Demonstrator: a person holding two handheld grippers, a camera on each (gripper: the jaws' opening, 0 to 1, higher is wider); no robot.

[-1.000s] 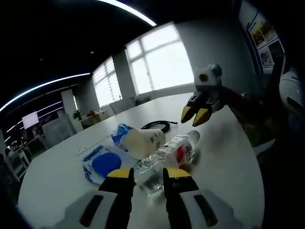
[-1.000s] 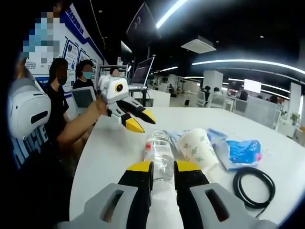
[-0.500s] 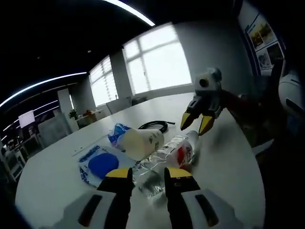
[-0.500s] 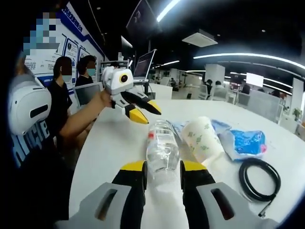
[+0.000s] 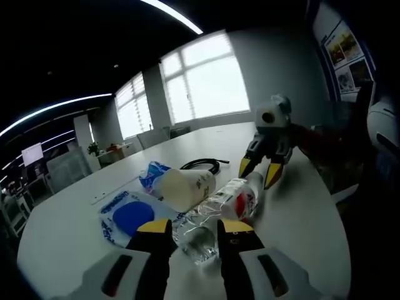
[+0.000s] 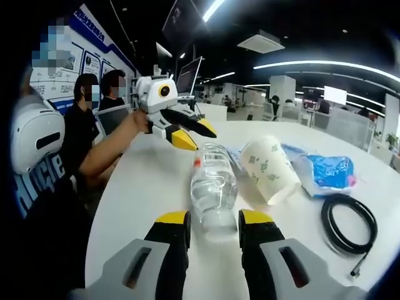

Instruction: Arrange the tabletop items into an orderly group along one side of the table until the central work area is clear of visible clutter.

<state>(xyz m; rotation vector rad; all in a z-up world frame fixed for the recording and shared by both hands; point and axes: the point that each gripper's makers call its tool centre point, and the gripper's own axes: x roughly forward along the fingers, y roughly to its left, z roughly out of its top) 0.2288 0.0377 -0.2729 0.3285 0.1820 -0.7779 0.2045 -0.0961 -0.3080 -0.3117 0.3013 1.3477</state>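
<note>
Right gripper view: white table (image 6: 144,187) (office).

Daylight is pouring through the tall windows (image 5: 209,81) in the left gripper view, blowing them out to near white — the ceiling around them is staying dark. Long ceiling light strips (image 6: 312,64) are glowing overhead in the right gripper view, and the white table (image 6: 144,194) is reflecting them softly. Fisheye distortion is bending straight lines toward the edges of both views. The clear bottle (image 6: 213,187) is catching small glints — the near jaws are looking slightly soft.
</note>
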